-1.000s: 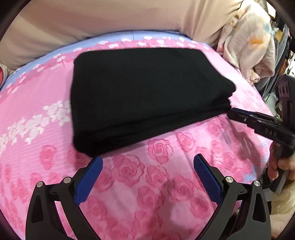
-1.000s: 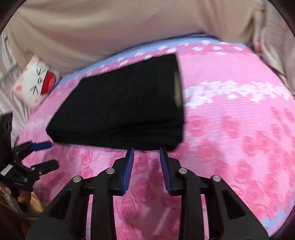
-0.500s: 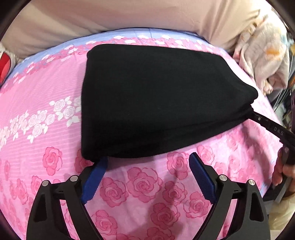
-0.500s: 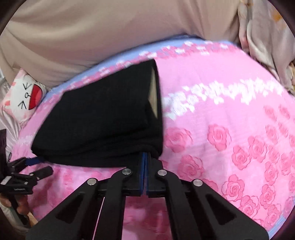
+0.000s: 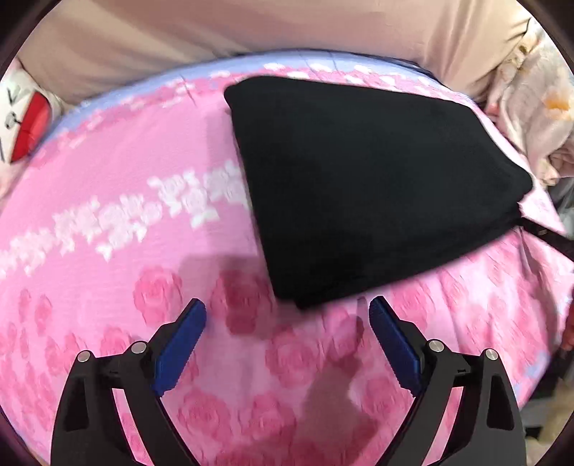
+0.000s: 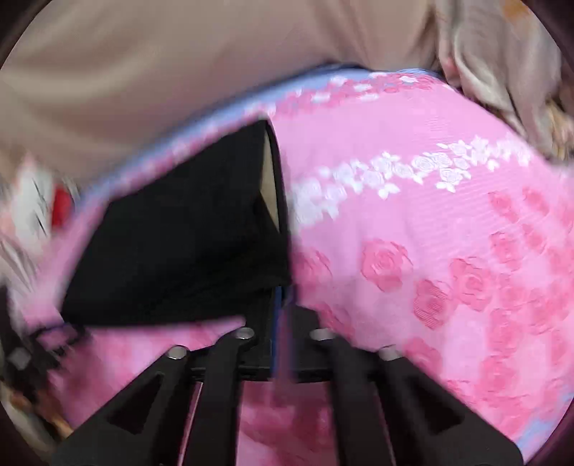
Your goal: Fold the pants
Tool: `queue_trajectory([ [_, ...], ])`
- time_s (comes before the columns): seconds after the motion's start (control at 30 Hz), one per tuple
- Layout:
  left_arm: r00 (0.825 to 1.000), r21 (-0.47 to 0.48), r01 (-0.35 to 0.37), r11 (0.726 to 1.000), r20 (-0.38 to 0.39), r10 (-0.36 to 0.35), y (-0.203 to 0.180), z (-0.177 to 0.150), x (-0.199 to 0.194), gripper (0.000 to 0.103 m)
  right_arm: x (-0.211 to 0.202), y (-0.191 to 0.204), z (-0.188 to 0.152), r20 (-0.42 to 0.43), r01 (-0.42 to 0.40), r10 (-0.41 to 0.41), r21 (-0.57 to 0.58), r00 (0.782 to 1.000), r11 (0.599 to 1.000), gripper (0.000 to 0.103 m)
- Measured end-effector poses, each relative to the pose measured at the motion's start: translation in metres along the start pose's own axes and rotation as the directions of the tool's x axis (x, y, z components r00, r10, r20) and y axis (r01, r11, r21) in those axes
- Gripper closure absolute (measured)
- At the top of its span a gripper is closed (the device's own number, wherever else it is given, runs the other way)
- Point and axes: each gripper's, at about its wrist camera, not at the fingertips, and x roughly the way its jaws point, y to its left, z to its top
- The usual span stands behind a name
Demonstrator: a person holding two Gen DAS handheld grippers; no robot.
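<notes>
The black pants (image 5: 366,186) lie folded into a thick pad on the pink rose-print bed cover (image 5: 125,251). My left gripper (image 5: 287,319) is open and empty, its blue pads just short of the pad's near corner. My right gripper (image 6: 281,297) is shut on the near right corner of the pants (image 6: 179,243). In the left wrist view its black finger (image 5: 549,236) meets the pad's right corner. A tan label (image 6: 269,186) shows inside the pad's right edge.
A beige curtain (image 5: 251,28) hangs behind the bed. A white and red plush pillow (image 5: 21,129) lies at the far left. A pale floral cloth (image 5: 531,107) is piled at the far right. The bed edge (image 5: 538,358) drops off on the right.
My right gripper closed on the pants' corner and stays shut on it. The folded pad has shifted right in the left wrist view, and my left gripper now faces its near corner.
</notes>
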Motion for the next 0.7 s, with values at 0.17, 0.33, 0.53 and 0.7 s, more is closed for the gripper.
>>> queue_trajectory([
  [0.17, 0.995, -0.059, -0.04, 0.997, 0.09, 0.045, 0.008, 0.005, -0.019, 0.011, -0.034, -0.012, 0.005, 0.13, -0.077, 0.069, 0.059, 0.989, 0.995, 0.026],
  [0.33, 0.979, -0.031, -0.194, 0.98, 0.057, 0.196, 0.008, 0.019, 0.014, 0.005, -0.004, 0.012, 0.013, 0.059, -0.07, 0.073, -0.055, 0.996, 0.996, 0.024],
  [0.53, 0.981, -0.089, -0.178, 0.98, 0.059, 0.184, 0.034, 0.031, 0.017, 0.005, 0.023, 0.026, 0.023, 0.018, -0.197, 0.197, 0.012, 0.98, 0.98, 0.073],
  [0.7, 0.969, -0.078, -0.233, 0.969, 0.071, 0.239, 0.04, 0.027, 0.019, 0.005, 0.029, 0.019, 0.011, -0.002, -0.172, 0.172, 0.001, 0.985, 0.985, 0.079],
])
